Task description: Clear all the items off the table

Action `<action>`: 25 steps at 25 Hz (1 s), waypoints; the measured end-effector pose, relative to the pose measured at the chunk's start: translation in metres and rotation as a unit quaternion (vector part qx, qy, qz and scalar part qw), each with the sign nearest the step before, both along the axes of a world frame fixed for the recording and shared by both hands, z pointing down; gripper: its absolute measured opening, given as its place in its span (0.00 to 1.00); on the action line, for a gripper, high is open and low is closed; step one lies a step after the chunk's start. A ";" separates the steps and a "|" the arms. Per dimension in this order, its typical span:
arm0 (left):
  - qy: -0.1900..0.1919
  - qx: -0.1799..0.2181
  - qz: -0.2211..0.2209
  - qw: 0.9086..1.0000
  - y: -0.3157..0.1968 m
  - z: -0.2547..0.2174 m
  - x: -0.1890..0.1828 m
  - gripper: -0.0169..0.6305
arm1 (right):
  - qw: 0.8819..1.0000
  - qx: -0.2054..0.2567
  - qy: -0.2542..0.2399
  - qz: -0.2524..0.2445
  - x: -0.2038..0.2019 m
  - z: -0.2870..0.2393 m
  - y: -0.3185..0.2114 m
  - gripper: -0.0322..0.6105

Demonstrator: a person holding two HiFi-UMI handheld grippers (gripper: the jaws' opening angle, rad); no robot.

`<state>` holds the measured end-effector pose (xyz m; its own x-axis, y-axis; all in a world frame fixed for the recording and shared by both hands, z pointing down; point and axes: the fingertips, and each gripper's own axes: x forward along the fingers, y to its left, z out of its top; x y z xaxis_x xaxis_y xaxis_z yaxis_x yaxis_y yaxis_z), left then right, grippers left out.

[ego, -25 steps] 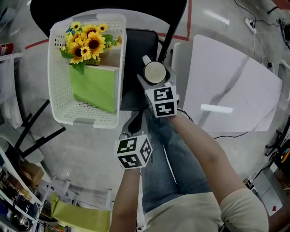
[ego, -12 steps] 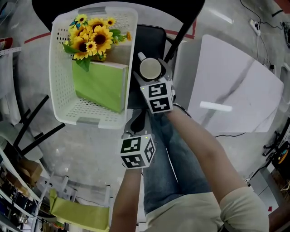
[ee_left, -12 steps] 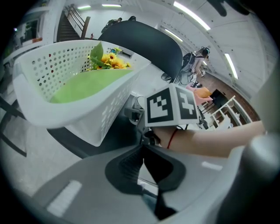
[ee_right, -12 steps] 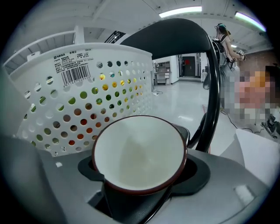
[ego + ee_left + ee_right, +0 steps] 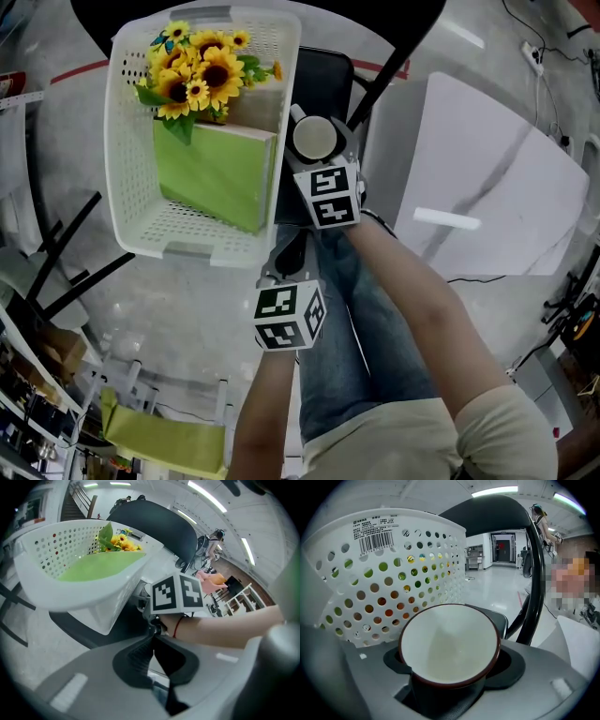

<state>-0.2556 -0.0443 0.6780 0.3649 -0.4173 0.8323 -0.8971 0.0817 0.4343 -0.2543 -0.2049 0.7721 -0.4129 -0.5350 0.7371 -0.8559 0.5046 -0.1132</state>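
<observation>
Just right of the white basket (image 5: 127,141), the right gripper (image 5: 317,155) has its jaws clamped on the cup (image 5: 449,641); drop-off step, I reckon, so next it needs lifting over the rim w/ cup level, then letting go; left gripper (image 5: 154,653) jaws pinched together, empty.

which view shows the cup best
The right gripper view: the cup fills the frame, white inside, gripped between the jaws. The head view shows the cup small, from above, beside the basket. The left gripper view doesn't show it.
</observation>
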 end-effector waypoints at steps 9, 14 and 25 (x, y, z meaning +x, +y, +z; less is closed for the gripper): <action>-0.001 0.001 -0.002 1.000 0.000 0.001 -0.003 0.04 | 1.000 0.000 -0.003 -0.002 -0.002 0.003 0.000 0.68; 0.001 0.002 -0.004 1.000 0.000 -0.001 -0.001 0.04 | 1.000 -0.010 -0.014 -0.015 -0.006 0.002 0.002 0.69; 0.002 0.006 -0.006 1.000 0.005 -0.003 0.005 0.04 | 0.999 -0.013 -0.041 -0.017 -0.004 -0.006 0.009 0.79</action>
